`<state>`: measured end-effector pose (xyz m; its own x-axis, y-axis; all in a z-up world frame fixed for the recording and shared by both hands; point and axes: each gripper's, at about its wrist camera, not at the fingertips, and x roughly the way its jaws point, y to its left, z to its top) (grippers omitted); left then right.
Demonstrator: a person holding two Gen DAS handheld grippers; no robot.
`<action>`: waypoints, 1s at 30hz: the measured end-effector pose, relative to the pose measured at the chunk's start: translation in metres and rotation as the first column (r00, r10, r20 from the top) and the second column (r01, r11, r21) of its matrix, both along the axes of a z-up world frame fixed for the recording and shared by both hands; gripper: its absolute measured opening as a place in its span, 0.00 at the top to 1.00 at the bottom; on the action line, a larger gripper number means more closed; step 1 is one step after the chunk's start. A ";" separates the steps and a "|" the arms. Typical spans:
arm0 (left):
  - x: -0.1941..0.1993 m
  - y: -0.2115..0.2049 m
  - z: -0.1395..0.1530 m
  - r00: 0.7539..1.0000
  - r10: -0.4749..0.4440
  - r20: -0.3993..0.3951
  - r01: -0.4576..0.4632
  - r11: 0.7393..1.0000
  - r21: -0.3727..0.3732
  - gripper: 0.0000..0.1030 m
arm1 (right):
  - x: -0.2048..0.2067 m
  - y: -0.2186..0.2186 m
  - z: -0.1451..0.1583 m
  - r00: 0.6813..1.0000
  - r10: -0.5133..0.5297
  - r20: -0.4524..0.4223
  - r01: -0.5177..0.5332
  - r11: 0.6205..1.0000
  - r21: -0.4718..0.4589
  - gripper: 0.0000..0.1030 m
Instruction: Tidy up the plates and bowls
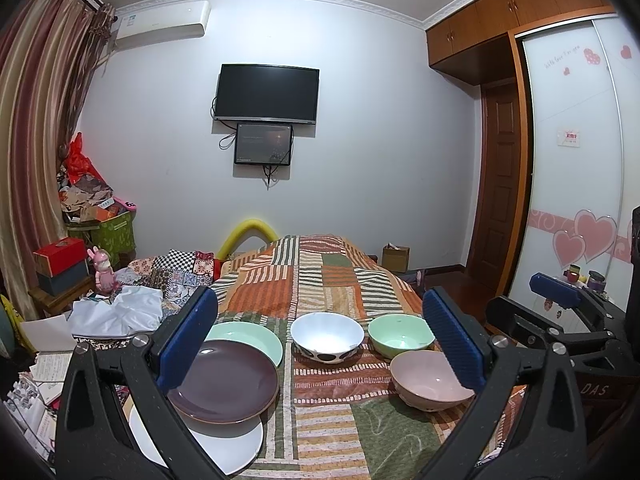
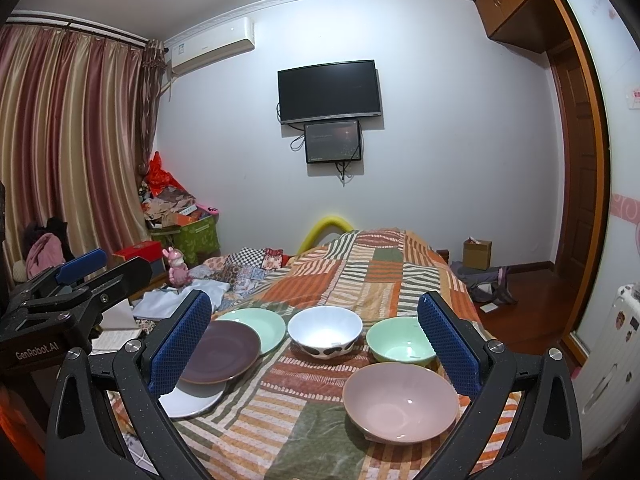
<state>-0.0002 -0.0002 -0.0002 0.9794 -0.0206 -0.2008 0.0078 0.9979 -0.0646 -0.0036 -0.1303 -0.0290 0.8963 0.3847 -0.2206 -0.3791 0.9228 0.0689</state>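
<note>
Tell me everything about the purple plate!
The purple plate is round, shallow, dark plum and glossy, like glazed ceramic, with a thin brownish rim. It is empty and lies flat, overlapping the white plate below and the green plate behind, on the patchwork bedspread. No gripper touches it.

A bedroom in a home is shown. A bed (image 1: 320,272) covered by a patchwork quilt is seen beneath a wall-mounted television (image 1: 267,94), with an air conditioner (image 1: 162,24) fixed near the ceiling. Striped curtains (image 2: 68,140) are hung along one side, and a wooden wardrobe (image 1: 520,8) with heart-decorated sliding doors (image 1: 576,160) is fitted along the other. Clothes and boxes (image 1: 96,216) are piled beside the bed.
</note>
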 end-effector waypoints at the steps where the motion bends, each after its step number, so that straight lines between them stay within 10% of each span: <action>1: 0.000 0.000 0.000 1.000 0.000 0.001 0.000 1.000 0.000 0.00 | 0.000 0.000 0.000 1.000 0.001 -0.001 -0.001 1.000 0.000 0.00; 30: 0.003 0.001 -0.003 1.000 -0.008 -0.019 0.008 1.000 -0.010 0.00 | -0.001 -0.001 -0.002 1.000 -0.003 0.002 0.003 1.000 0.001 0.00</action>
